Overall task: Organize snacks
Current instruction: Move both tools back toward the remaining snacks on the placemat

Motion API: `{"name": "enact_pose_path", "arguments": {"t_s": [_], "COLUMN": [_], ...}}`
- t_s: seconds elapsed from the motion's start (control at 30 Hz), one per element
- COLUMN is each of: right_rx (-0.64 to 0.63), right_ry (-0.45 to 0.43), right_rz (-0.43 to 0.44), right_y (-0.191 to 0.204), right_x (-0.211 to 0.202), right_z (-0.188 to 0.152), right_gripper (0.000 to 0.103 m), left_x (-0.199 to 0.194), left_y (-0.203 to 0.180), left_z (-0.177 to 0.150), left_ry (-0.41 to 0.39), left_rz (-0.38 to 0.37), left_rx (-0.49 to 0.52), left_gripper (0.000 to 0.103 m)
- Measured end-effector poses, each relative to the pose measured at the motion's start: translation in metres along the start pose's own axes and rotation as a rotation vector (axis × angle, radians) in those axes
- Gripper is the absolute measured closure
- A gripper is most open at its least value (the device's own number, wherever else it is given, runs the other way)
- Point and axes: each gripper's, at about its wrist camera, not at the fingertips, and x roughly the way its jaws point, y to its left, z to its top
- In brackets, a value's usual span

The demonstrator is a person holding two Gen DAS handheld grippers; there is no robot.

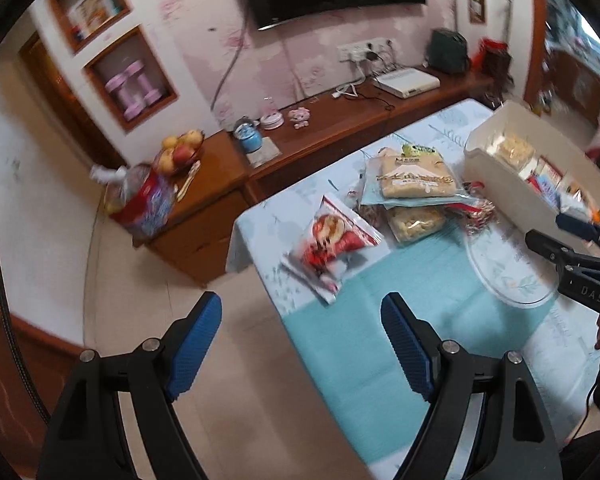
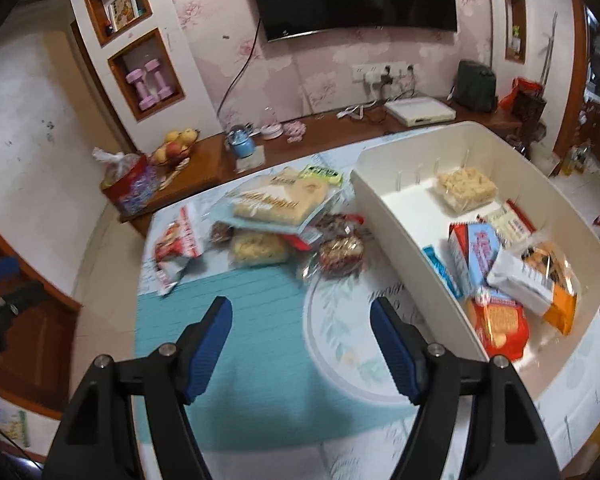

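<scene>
Left wrist view: the left gripper (image 1: 302, 326) hangs with its jaws spread wide and nothing between them, one blue pad over the floor, the other over the edge of the tabletop (image 1: 340, 344). Ahead of the jaws lies a red and white snack bag (image 1: 332, 246). Beyond it is a loose pile of snacks topped by a flat cracker pack (image 1: 414, 178). Far to the right of the jaws stands the cream bin (image 1: 512, 172).

In the right wrist view, the right gripper (image 2: 302, 334) also has its jaws apart and empty, poised above the turquoise mat (image 2: 260, 360) on the tabletop. Just right of the jaws is the cream bin, holding an orange biscuit pack (image 2: 498, 326), a blue carton (image 2: 476, 254) and other wrapped snacks. Ahead of the jaws a dark round cake in clear wrap (image 2: 340, 258) lies at the near edge of the pile, with the red and white snack bag off to the left.
</scene>
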Motion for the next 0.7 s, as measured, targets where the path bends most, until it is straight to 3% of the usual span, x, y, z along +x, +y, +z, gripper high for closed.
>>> {"name": "enact_pose_path", "arguments": {"t_s": [0.17, 0.7], "right_rx": [-0.055, -0.041], "right_ry": [-0.033, 0.023], "right_rz": [-0.068, -0.164], "right_y": [0.006, -0.003], "right_x": [0.039, 0.121], "right_z": [-0.002, -0.003], "right_gripper": [0.023, 0.022], "left_x": [0.048, 0.16], "left_y": [-0.005, -0.038], "left_z": [0.024, 0.042], "left_ry": [-0.004, 0.069], "left_rz": [0.018, -0.085], "left_rx": [0.094, 0.317], "left_gripper": [0.022, 0.022]}}
